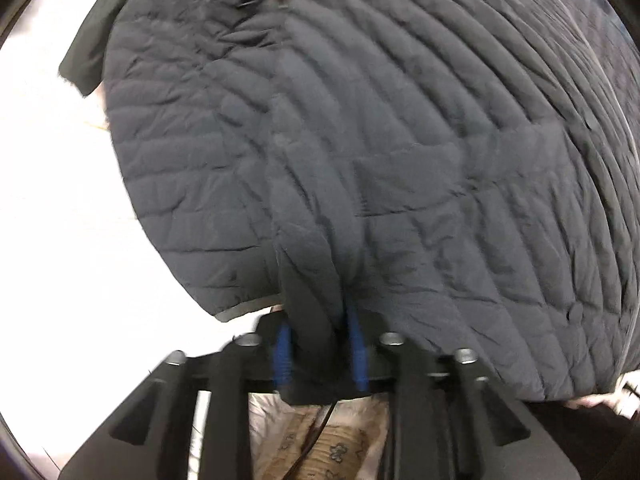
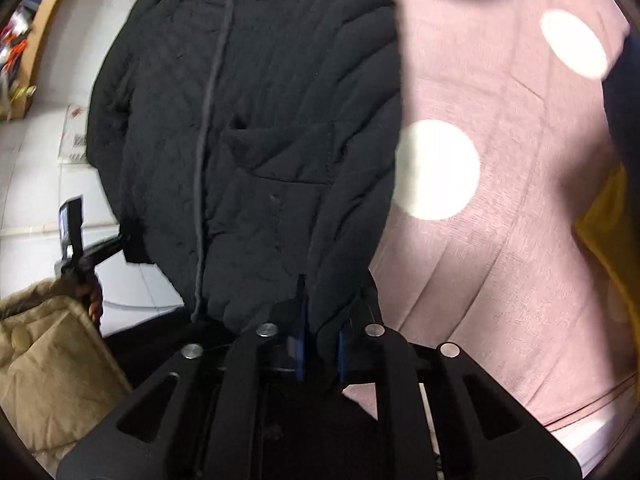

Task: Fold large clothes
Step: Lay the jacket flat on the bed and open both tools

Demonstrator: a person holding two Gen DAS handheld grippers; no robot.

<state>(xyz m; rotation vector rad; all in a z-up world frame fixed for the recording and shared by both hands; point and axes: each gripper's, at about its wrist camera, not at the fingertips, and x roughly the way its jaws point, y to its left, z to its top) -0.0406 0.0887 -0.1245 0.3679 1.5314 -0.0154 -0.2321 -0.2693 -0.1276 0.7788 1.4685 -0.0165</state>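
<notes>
A: Nearest the lens on the left, what do you see?

B: The left tool (image 1: 318,344), its blue pads clamped on a fold of the dark quilted jacket (image 1: 360,140) at the hem. The fabric bunches between the pads and spreads away, filling most of the view.

A: And the right?

B: The right tool (image 2: 320,350) also grips the jacket (image 2: 256,140); a pinch of the edge runs down between its blue pads. The jacket stretches away from it, with a grey zip line (image 2: 206,120) and a patch pocket (image 2: 280,160) facing the camera.

A: Where does the jacket lie?

B: Beside it, to the right, is a pink sheet with white dots (image 2: 500,240), probably a bed cover, though blur makes it hard to say whether the jacket rests on it or hangs above it. To the left is a pale tiled floor (image 2: 36,184). A tan padded garment (image 2: 44,364) sits in the lower left corner, and something yellow (image 2: 612,232) shows at the right edge.
</notes>
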